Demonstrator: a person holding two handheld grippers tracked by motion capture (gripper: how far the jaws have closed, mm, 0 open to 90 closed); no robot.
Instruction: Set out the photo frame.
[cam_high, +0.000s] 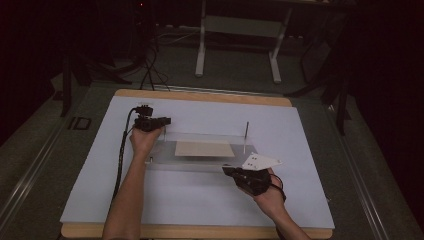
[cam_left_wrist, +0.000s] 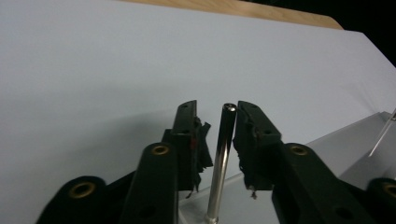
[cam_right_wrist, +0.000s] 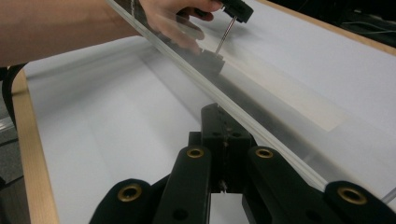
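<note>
The left gripper's (cam_left_wrist: 218, 135) black fingers stand slightly parted around a thin, shiny metal pin (cam_left_wrist: 221, 158), the right one touching its tip. The pin stands upright at a corner of a clear acrylic plate (cam_high: 200, 162) holding a beige sheet (cam_high: 203, 148) on the white-covered worktop (cam_high: 190, 200). The right gripper's (cam_right_wrist: 223, 119) fingers are clenched together at the plate's near edge.

Black left gripper (cam_left_wrist: 223, 140), shiny silver rod (cam_left_wrist: 220, 163), clear plate (cam_high: 165, 150), beige sheet (cam_high: 203, 148), white table cover (cam_high: 280, 125)

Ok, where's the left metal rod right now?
In the left gripper view the rod stands upright between the left gripper's slightly parted jaws. In the high view that is at the clear plate's left end, left of the tan sheet.
</note>
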